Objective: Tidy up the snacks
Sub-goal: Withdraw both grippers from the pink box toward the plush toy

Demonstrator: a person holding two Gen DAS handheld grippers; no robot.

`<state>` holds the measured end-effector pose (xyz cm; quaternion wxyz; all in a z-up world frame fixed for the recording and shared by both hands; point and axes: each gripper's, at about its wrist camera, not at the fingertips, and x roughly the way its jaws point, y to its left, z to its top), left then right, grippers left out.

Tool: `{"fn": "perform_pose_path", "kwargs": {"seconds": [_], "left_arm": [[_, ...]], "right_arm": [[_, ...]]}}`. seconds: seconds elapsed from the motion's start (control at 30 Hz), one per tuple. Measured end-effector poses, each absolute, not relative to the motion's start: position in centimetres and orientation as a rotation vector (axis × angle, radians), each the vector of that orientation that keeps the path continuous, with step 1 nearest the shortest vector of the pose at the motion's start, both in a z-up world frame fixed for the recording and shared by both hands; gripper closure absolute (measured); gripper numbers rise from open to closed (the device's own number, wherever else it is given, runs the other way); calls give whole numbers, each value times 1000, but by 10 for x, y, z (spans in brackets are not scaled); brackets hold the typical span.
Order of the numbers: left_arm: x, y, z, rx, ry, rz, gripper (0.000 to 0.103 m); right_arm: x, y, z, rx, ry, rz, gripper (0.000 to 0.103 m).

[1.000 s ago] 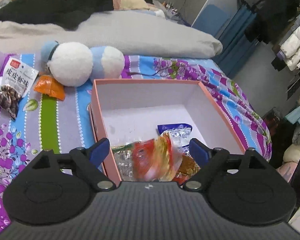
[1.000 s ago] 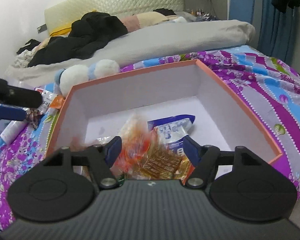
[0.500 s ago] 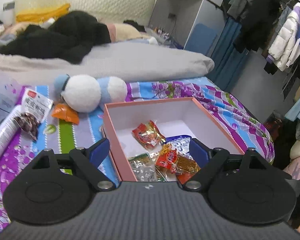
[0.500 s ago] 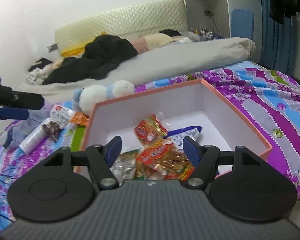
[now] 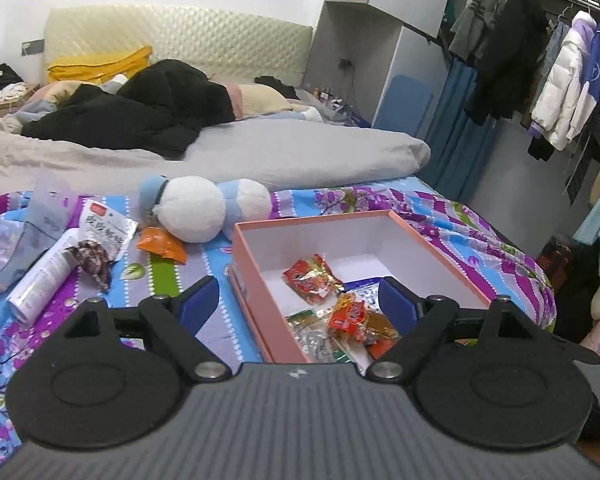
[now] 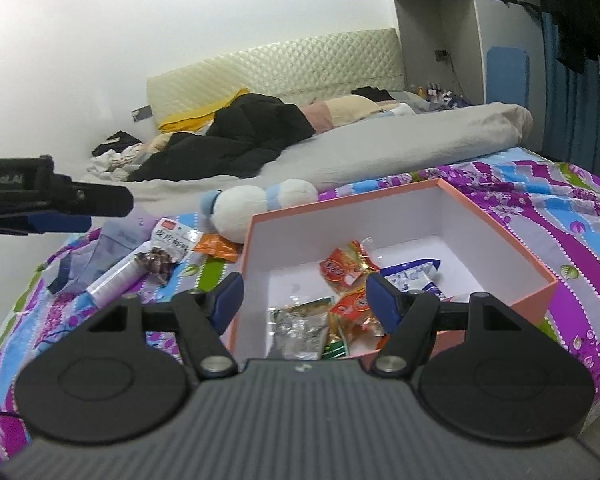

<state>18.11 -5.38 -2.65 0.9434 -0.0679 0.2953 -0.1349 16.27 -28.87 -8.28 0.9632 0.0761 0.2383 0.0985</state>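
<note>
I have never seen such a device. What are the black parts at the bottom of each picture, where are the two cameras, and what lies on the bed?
There is no robot. A person holds a two-finger tool in each hand, and each tool carries a camera that looks forward along its fingers. The black parts with blue tips are those fingers. One picture comes from the left gripper, the other from the right gripper. Both are open and hold nothing.

On the flowered bedsheet stands a pink box. Inside lie several snacks, such as a red packet and a blue-white packet. Left of the box, outside it, lie an orange packet, a white packet, a white tube and a plush toy. The dark bar at the left edge of the right camera's picture is the left gripper seen from the side.
</note>
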Motion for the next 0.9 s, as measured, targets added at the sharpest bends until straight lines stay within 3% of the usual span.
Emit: {"fn": "perform_pose_path", "kwargs": {"seconds": [0.9], "left_arm": [[68,20,-67,-172,661,-114,12]], "right_arm": [[83,-228,-109,82,523,360,33]]}}
